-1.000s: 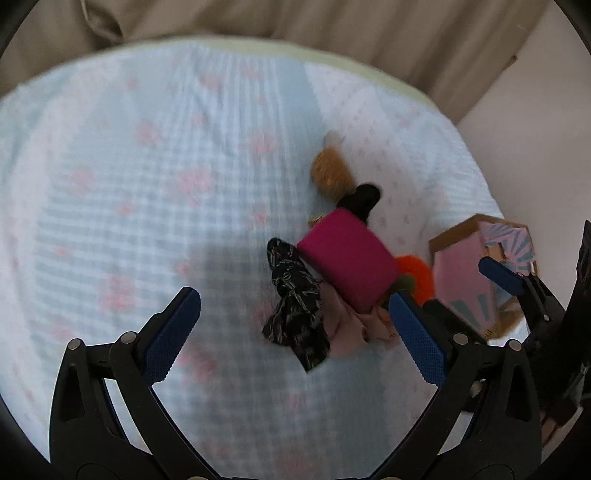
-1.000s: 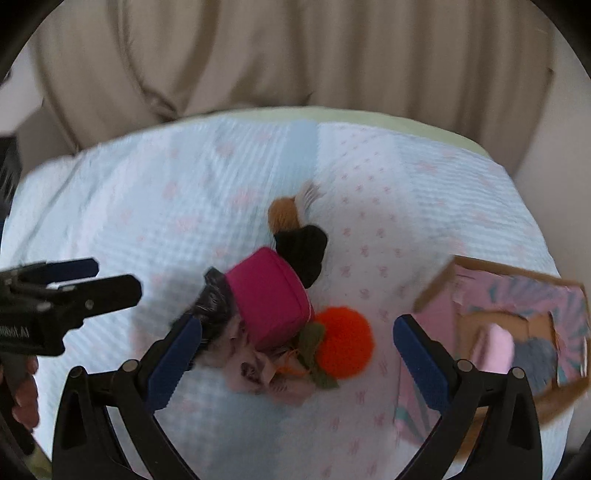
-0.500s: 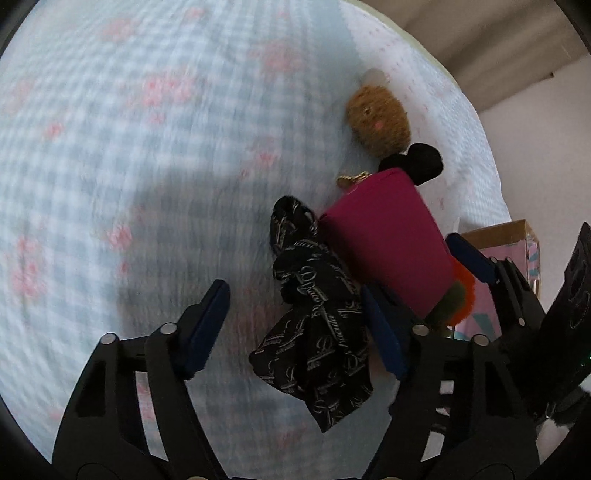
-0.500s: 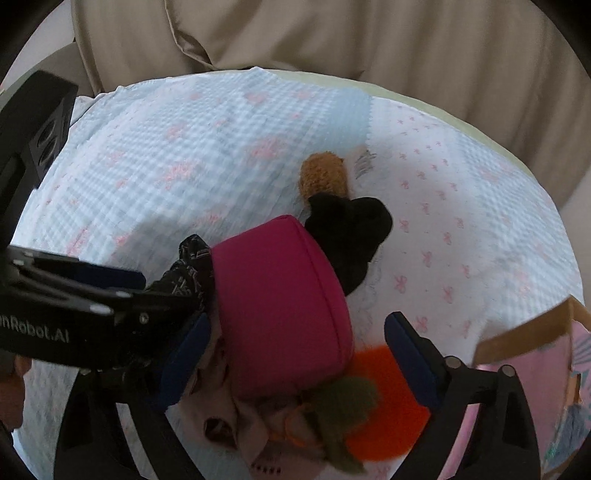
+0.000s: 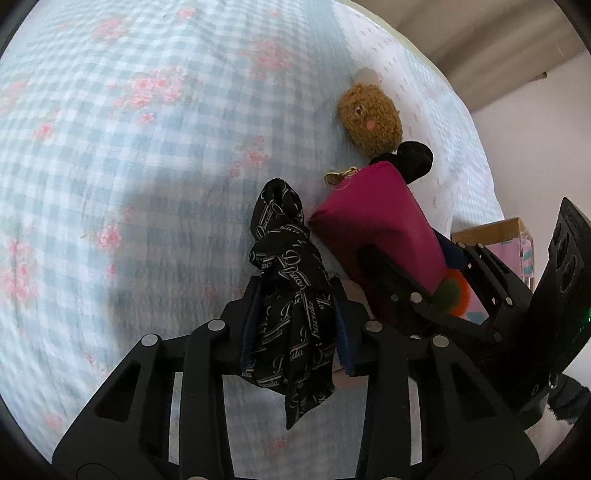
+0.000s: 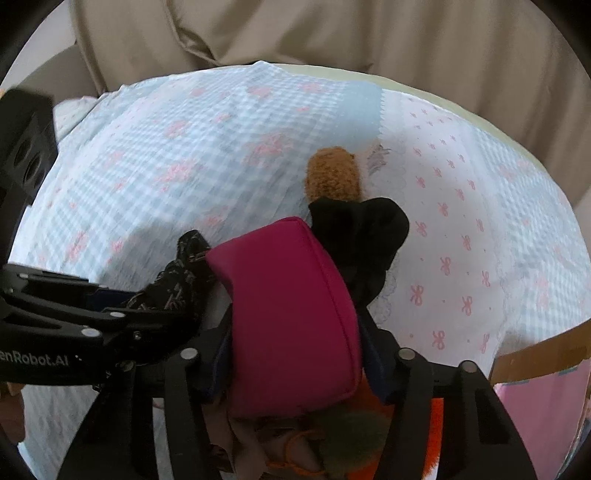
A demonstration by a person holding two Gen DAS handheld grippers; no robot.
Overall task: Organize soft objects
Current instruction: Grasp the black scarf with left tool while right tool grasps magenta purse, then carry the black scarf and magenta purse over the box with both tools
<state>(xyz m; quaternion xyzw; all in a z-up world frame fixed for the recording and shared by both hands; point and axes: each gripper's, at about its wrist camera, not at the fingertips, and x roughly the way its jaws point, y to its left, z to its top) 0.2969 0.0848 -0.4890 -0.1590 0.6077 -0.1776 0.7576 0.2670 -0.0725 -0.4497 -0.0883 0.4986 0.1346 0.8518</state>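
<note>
Soft, even daylight fills both fisheye views, with no glare. A broad grey shadow lies on the blue-and-white checked quilt with pink flowers (image 5: 122, 155) left of the black patterned fabric scarf (image 5: 291, 295). Both pictures curve strongly and darken to black at the corners. The quilt's check blurs toward the left wrist view's lower left edge; the brown knitted plush toy (image 5: 371, 114) reads sharp. The beige curtain (image 6: 332, 33) is softly lit.

orange pompom (image 6: 432, 435) mostly hidden beneath magenta pouch (image 6: 291, 314), cardboard box (image 6: 539, 354) cut off at edge
</note>
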